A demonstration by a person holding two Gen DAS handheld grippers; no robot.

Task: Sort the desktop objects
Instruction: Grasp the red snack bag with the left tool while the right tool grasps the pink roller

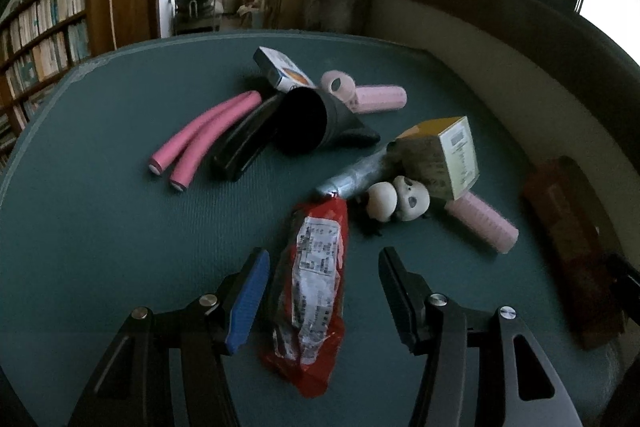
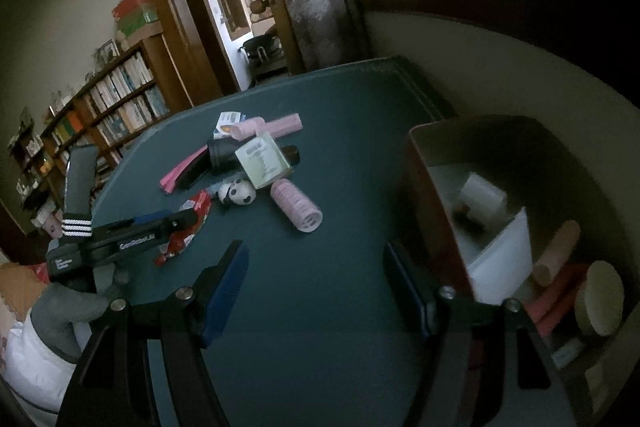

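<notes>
A red snack packet [image 1: 312,299] lies on the green tabletop [image 1: 100,227] between the fingers of my left gripper [image 1: 323,253]. The jaws stand open around it, with a gap on both sides. In the right wrist view that left gripper [image 2: 176,223] hovers over the red packet [image 2: 192,215]. My right gripper [image 2: 315,246] is open above bare table with nothing between its fingers. Further back lie two pink foam rods [image 1: 200,135], a black stapler [image 1: 244,143], a black cone [image 1: 316,123], pink hair rollers [image 1: 484,223], two panda figures [image 1: 400,203], a silver tube [image 1: 356,171] and a carton [image 1: 444,155].
A red-brown storage box [image 2: 420,187] stands at the table's right edge by the wall, holding a white box, pink rods and a round lid. A gloved hand [image 2: 68,307] holds the left gripper. A bookshelf and a doorway lie beyond the table.
</notes>
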